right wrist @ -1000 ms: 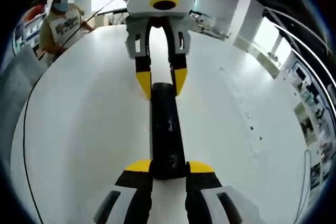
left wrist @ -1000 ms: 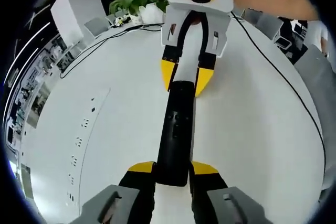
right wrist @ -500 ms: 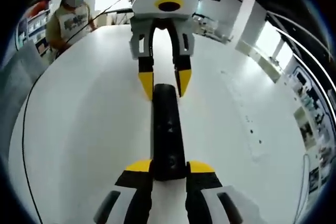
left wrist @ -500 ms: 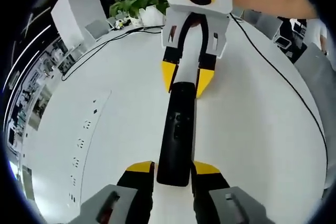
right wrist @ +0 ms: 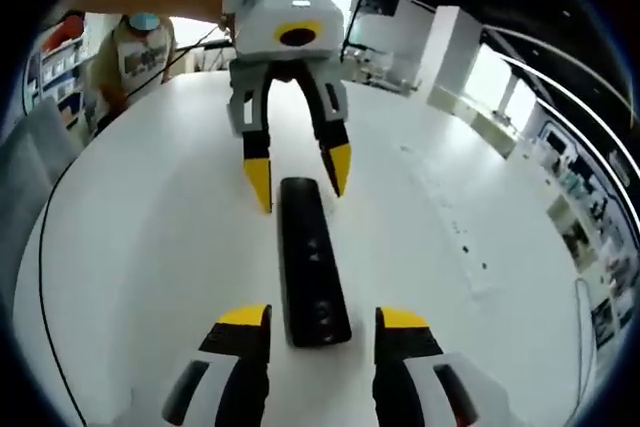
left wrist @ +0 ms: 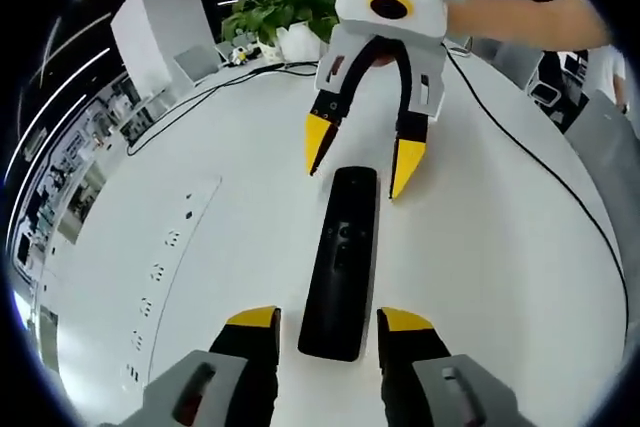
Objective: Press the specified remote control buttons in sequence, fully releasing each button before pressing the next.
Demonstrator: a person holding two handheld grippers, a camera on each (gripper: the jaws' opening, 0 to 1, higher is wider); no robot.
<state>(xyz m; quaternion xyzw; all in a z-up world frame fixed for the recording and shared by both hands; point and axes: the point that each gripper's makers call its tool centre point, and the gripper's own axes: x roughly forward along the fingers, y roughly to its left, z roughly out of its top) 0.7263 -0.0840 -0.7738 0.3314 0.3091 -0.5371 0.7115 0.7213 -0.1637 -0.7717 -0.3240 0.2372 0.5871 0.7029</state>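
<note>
Lying flat on the white table (left wrist: 500,277), the black remote control (left wrist: 341,263) sits lengthwise between the two grippers, its buttons facing up; no brand or button lettering can be read on it in either view. In the left gripper view, the left gripper (left wrist: 328,325) has its yellow-tipped jaws spread to either side of the remote's near end, apart from it, so it is released. The right gripper (left wrist: 361,159) faces it from the far end, jaws also spread wide and clear of the remote, with a person's hand behind it. In the right gripper view the remote (right wrist: 308,260) lies the same way between both released grippers (right wrist: 322,318) (right wrist: 297,174). A black cable (left wrist: 540,152) runs across the table, a row of small sockets (left wrist: 160,272) is set into its surface, and a leafy plant (left wrist: 285,9) stands at the far edge.
</note>
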